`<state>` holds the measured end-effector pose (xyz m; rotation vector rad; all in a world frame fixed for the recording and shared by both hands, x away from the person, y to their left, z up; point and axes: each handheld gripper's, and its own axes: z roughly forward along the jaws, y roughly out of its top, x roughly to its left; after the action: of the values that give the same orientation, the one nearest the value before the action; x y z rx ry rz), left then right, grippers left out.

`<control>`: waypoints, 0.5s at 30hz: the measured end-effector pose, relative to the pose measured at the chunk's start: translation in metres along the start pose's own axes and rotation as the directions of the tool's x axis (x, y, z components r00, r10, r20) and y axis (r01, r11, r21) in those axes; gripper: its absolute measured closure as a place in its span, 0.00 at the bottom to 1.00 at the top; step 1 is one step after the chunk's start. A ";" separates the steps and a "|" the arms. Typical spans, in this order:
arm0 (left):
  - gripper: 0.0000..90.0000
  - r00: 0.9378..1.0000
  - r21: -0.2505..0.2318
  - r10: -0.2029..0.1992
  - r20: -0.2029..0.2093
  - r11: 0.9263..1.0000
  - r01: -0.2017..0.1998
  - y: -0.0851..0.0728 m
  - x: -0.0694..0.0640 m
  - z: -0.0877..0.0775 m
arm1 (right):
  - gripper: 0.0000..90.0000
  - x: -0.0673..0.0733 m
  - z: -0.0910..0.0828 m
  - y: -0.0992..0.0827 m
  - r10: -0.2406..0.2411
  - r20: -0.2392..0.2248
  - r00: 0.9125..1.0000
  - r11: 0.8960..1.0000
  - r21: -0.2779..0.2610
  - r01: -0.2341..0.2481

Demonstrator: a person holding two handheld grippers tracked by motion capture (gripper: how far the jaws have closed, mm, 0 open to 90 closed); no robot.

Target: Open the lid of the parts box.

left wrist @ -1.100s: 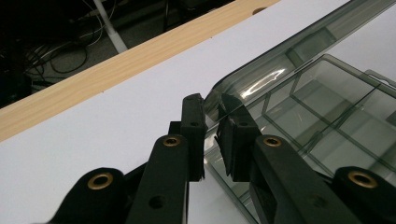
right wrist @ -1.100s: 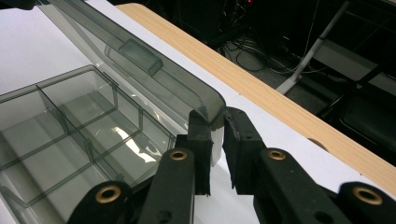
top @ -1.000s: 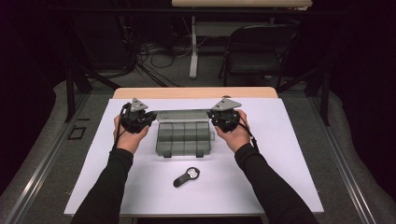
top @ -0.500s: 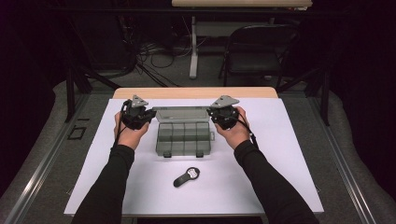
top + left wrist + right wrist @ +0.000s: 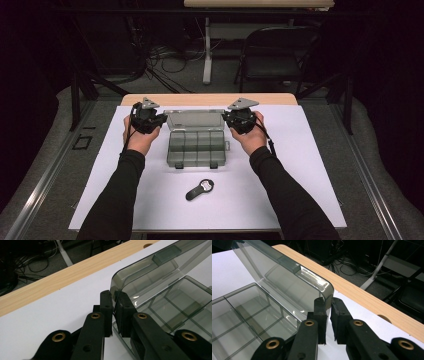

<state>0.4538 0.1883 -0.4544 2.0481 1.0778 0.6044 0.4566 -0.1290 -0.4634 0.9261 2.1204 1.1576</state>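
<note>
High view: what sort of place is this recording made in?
Probably a lab or recording studio, not a home: a white-covered table on dark flooring, loose cables on the floor behind it, and a folding chair beside a second desk.

Each gripper, the left gripper and the right gripper, is a compact black unit. A grey three-cornered plate sits on top of each body. A black cable trails back from each body along the wrist. Each jaw is a flat black link arm with brass-coloured rivet rings at its pivots. A thick rectangular black pad sits at each arm's tip. The person wears black long sleeves reaching the wrists.
</note>
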 end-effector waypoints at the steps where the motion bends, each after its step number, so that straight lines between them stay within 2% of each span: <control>1: 0.94 1.000 -0.001 0.000 0.000 1.000 0.000 0.000 0.000 0.000 | 0.92 0.000 0.000 0.000 0.000 0.000 1.000 1.000 0.000 0.000; 7: 0.94 1.000 0.001 0.003 -0.005 1.000 -0.003 0.000 -0.001 0.000 | 0.91 -0.001 0.000 -0.002 0.015 -0.006 1.000 1.000 -0.013 -0.015; 11: 0.93 1.000 -0.003 0.000 -0.008 1.000 0.000 0.000 -0.001 0.000 | 0.86 0.000 -0.003 -0.004 0.015 -0.008 1.000 0.999 -0.028 -0.015; 15: 0.93 1.000 -0.005 -0.001 -0.010 1.000 0.001 0.000 0.000 0.000 | 0.84 0.001 -0.003 -0.014 0.006 -0.007 1.000 1.000 -0.023 -0.006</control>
<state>0.4539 0.1878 -0.4547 2.0417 1.0824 0.6168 0.4489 -0.1351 -0.4745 0.9200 2.1065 1.1869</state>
